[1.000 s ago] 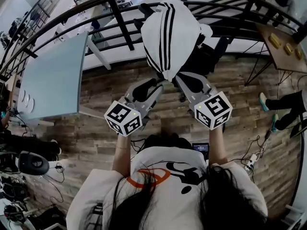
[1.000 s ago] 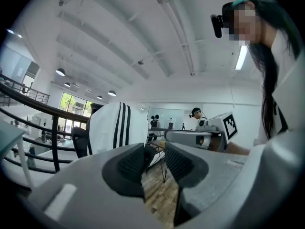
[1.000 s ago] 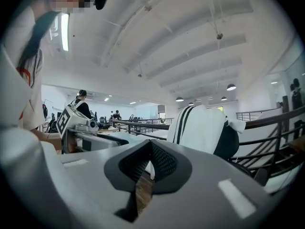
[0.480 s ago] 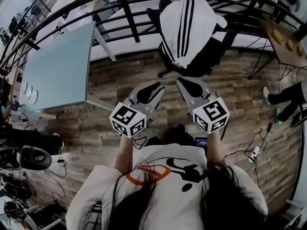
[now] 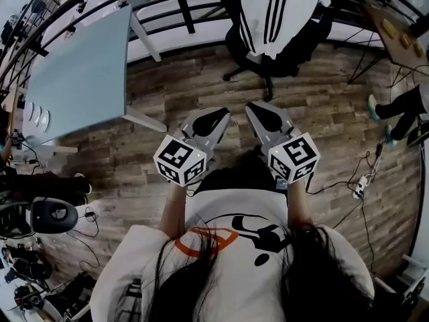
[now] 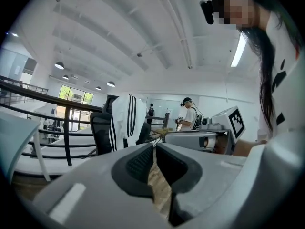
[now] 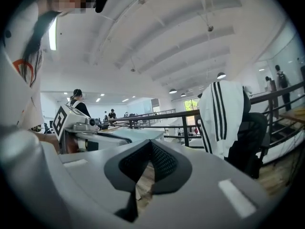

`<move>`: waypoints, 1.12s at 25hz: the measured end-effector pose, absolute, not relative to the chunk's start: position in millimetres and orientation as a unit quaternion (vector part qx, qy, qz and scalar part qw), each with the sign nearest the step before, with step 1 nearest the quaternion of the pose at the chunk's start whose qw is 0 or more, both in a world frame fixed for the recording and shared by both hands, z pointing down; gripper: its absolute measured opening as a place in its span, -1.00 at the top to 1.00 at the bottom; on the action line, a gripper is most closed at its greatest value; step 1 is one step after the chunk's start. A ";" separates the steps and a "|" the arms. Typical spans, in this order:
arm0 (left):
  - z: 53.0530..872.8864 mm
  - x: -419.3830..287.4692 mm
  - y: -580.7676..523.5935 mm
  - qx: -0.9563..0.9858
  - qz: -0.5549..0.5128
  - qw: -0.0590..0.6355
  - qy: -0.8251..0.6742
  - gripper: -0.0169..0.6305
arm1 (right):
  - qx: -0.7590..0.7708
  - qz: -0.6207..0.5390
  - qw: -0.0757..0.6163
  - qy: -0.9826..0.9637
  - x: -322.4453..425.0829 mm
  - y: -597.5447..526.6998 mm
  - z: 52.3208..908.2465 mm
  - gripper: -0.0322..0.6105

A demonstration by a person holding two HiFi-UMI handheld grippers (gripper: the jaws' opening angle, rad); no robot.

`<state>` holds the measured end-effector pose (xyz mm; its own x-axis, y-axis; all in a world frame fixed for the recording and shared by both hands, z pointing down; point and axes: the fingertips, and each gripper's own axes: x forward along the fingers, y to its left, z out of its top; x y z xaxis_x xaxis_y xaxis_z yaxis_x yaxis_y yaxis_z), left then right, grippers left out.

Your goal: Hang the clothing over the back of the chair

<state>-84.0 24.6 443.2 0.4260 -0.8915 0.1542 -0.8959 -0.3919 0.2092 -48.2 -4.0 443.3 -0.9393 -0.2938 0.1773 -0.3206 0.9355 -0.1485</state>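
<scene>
Hanging: jacket (image 5: 275, 12) drapes the chair (image 5: 305, 42) back, well ahead of both claws.
Nearer: your right gripper (image 5: 253, 109).
Jaws: left gripper (image 5: 221, 115) and right both closed, empty.

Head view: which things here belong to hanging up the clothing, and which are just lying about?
Part of the job:
- striped white jacket, draped over the black chair
- left gripper and right gripper, jaws together, holding nothing

Just lying about:
- pale blue table
- railing
- floor cables
</scene>
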 end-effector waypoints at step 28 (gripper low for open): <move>462.9 -82.7 88.0 0.837 0.016 0.142 -0.529 0.92 | 0.152 0.076 0.106 -0.980 -50.9 70.2 460.1 0.84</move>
<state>-82.7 88.0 462.9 0.4407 -0.8800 0.1773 -0.8893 -0.4011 0.2196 -50.9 70.2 460.1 -0.9316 -0.2810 0.2305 -0.3133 0.9424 -0.1174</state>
